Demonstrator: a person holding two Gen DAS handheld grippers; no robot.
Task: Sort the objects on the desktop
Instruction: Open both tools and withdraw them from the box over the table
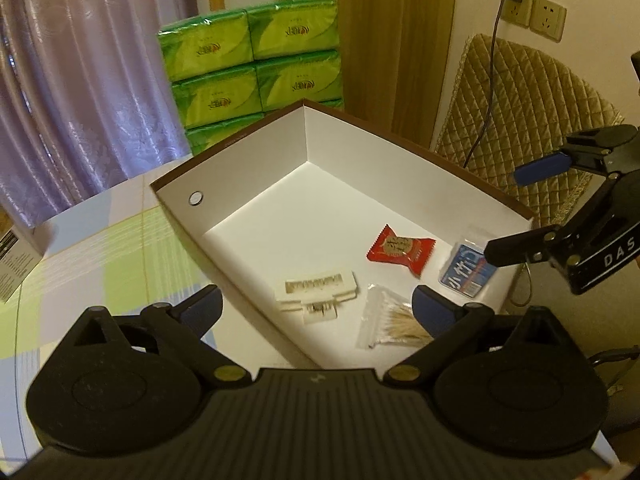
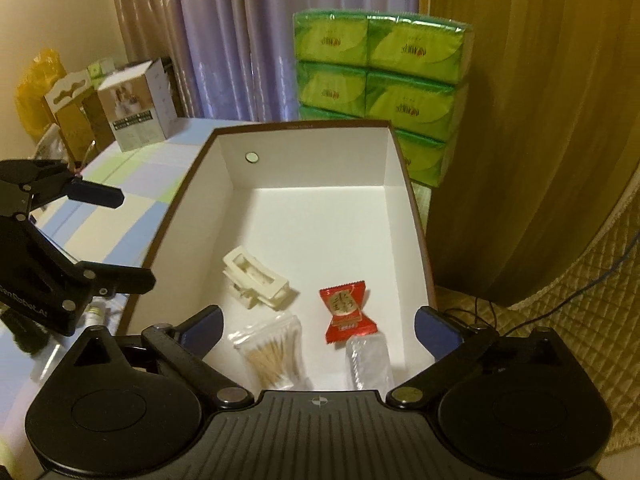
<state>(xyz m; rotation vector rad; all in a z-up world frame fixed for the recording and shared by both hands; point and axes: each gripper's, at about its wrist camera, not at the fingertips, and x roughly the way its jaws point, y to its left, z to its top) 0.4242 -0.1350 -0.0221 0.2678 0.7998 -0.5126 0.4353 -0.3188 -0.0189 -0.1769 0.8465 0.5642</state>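
Both grippers hover over white box (image 2: 320, 220) on checked worktop (image 1: 100, 248), jaws spread, nothing held: left gripper (image 1: 316, 300), right gripper (image 2: 318, 324). Drop step looks done; next move likely calls for fetching another item outside box. Inside, 4 items: cream hair clip (image 2: 258, 280), red candy (image 2: 347, 309), cotton-swab bag (image 2: 272, 356), blue-white packet (image 1: 466, 270), near front wall.
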